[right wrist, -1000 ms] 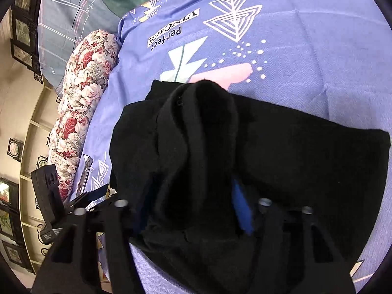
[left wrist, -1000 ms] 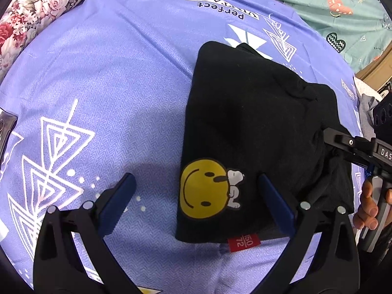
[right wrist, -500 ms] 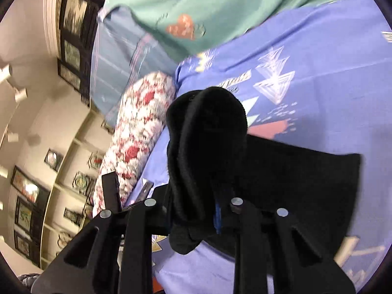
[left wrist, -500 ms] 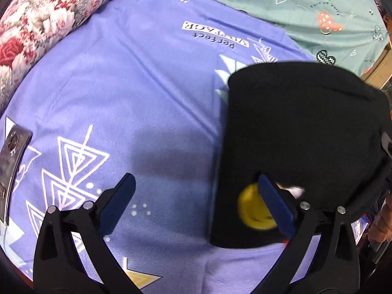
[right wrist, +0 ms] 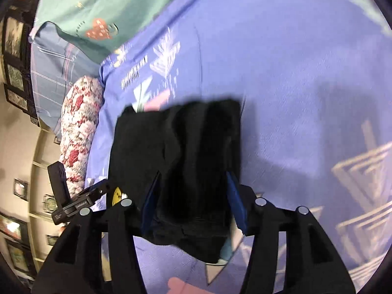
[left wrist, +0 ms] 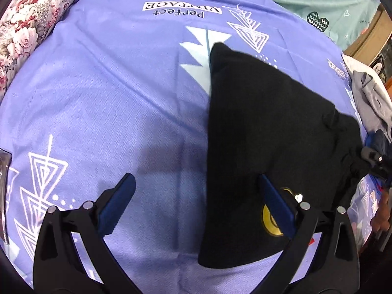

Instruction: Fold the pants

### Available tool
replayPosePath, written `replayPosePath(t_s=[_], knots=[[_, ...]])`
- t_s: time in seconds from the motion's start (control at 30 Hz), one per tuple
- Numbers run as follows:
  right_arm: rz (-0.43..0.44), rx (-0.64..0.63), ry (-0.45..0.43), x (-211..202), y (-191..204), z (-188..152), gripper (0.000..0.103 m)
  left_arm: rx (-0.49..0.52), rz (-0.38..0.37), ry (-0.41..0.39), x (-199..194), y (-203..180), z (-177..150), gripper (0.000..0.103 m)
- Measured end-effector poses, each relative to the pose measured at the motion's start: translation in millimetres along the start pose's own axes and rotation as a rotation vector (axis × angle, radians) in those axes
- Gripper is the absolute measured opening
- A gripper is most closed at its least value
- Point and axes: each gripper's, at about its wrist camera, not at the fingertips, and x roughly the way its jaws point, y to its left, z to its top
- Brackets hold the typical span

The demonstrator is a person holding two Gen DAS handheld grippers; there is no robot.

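Note:
The folded black pants (left wrist: 264,132) with a yellow smiley patch (left wrist: 269,218) hang over the purple bedsheet (left wrist: 122,98), held up at their right end. My left gripper (left wrist: 196,208) is open and empty; its right finger (left wrist: 276,205) overlaps the pants near the patch. My right gripper (right wrist: 191,198) is closed on a thick bunch of the black pants (right wrist: 176,152), which drape down between and in front of its blue pads (right wrist: 235,203). The right gripper's tip also shows in the left wrist view (left wrist: 374,164).
A floral bolster (left wrist: 27,24) lies at the far left, also in the right wrist view (right wrist: 78,127). A green quilt (left wrist: 318,2) lies at the back. A pile of grey and white clothes (left wrist: 370,98) sits at the right edge. The left gripper shows in the right wrist view (right wrist: 73,196).
My right gripper lifted the pants by their end, then swung them rightward and lower over the sheet. The smiley patch slid behind my left gripper's right finger. The left gripper stayed open.

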Motion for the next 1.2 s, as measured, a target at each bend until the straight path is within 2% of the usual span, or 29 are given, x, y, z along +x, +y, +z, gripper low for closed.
replayPosePath(t_s=[0.07,0.1,0.13,0.17,0.2,0.23,0.37,0.4,0.47,0.53,0.57,0.63,0.67,0.73,0.83,0.9,0.97,1.0,1.1,1.2], knots=[[-0.034,-0.032,-0.070,-16.0,1.9,9.2,0.054,-0.017,-0.001,-0.032,-6.9,4.0,10.6,0.101],[-0.079,-0.066,-0.120,-24.0,7.8,13.4,0.048,-0.021,0.000,-0.048,-8.5,4.1,18.0,0.101],[-0.106,-0.099,-0.145,-26.6,13.3,16.7,0.035,-0.018,-0.002,-0.060,-10.6,4.1,22.2,0.101],[-0.112,-0.130,-0.155,-27.3,18.7,19.5,0.029,-0.006,-0.001,-0.074,-7.6,2.2,29.6,0.101],[-0.095,-0.165,-0.150,-23.2,28.2,19.6,0.022,0.006,0.035,-0.064,0.4,-0.8,37.9,0.101],[-0.078,-0.195,-0.133,-15.9,36.7,19.3,0.020,0.005,0.055,-0.055,5.3,-3.8,42.6,0.101],[-0.019,-0.240,-0.029,27.9,53.3,26.2,0.020,-0.036,-0.004,-0.025,24.6,-8.1,59.1,0.101],[-0.039,-0.223,-0.018,33.9,47.5,30.3,0.016,-0.042,-0.006,-0.015,29.2,-9.4,61.3,0.101],[-0.124,-0.153,-0.021,48.7,26.8,42.7,0.000,-0.055,0.009,0.008,41.3,-8.1,64.4,0.101],[-0.082,-0.066,-0.005,56.7,2.1,47.7,0.000,-0.078,0.001,0.038,48.8,-4.3,62.8,0.101],[-0.080,-0.077,-0.008,54.9,3.7,46.2,0.000,-0.091,-0.013,0.043,49.1,-2.2,62.9,0.101],[-0.107,-0.158,-0.024,46.6,21.7,38.1,0.008,-0.098,-0.018,0.050,45.5,0.5,65.9,0.101],[-0.102,-0.177,-0.033,40.3,27.5,35.0,0.012,-0.091,0.002,0.026,39.6,0.4,69.6,0.101],[-0.045,-0.218,-0.052,25.4,39.4,25.0,0.014,-0.081,0.013,-0.038,27.1,0.0,77.6,0.101],[0.028,-0.284,-0.022,15.2,52.0,2.4,0.017,-0.084,0.026,-0.044,30.8,0.7,88.5,0.101],[0.028,-0.294,0.017,18.1,51.0,-10.4,0.017,-0.094,0.053,-0.018,43.4,3.0,93.4,0.101],[-0.026,-0.295,0.042,28.0,47.1,-18.1,0.017,-0.087,0.096,0.022,64.6,4.5,94.0,0.101],[-0.057,-0.287,0.051,32.8,40.3,-21.0,0.015,-0.075,0.112,0.026,69.0,2.7,94.0,0.101],[-0.043,-0.270,0.052,30.1,34.1,-25.3,0.016,-0.023,0.176,0.006,65.6,-9.6,92.6,0.101],[-0.023,-0.278,0.033,18.6,43.1,-27.7,0.021,-0.046,0.087,0.010,44.5,-8.5,86.9,0.101]])
